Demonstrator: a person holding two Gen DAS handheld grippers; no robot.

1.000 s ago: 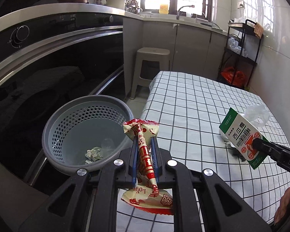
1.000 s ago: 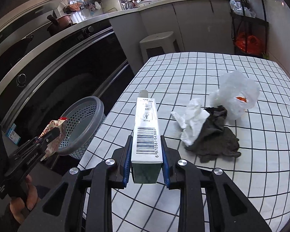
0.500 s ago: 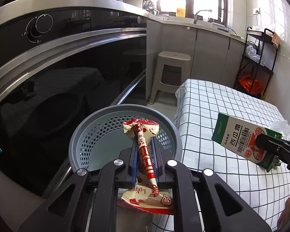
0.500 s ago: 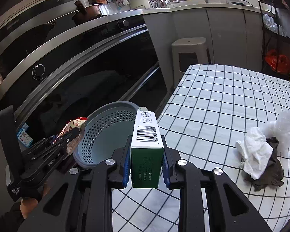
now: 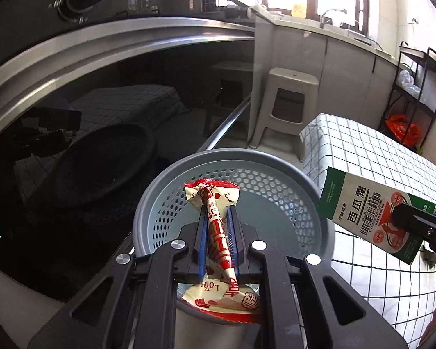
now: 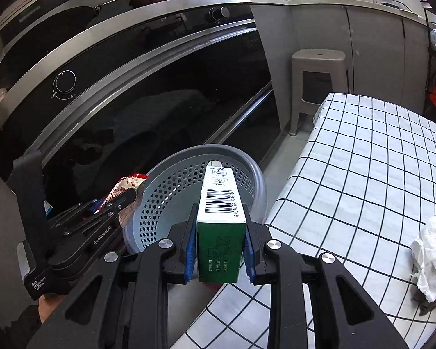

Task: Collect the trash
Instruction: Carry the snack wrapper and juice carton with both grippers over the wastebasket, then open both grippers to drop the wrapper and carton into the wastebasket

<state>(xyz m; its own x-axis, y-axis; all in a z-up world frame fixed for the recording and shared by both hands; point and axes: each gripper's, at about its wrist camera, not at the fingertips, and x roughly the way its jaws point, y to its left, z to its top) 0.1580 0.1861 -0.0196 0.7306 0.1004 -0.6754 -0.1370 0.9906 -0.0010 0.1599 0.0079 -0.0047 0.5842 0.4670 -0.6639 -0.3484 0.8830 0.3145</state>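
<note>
Holding one red wrapper (image 5: 218, 229), the left gripper (image 5: 216, 218) hangs over the one grey basket (image 5: 279, 200), jaws clamped on it. One green carton (image 6: 221, 226) sits gripped in the right gripper (image 6: 219, 250) beside the basket's rim. One white tissue (image 6: 430, 258) lies on the checked tabletop (image 6: 363, 174).

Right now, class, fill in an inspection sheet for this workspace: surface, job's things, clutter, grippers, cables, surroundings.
Surface: checked tablecloth on the table.
Job's things: grey bin beside the table; wrapper and carton held over it.
Clutter: white tissue on a dark cloth, on the table.
Grippers: left gripper shut on the wrapper; right gripper shut on the carton.
Cables: nothing seen.
Surroundings: black oven front, stool, wire rack.
</note>
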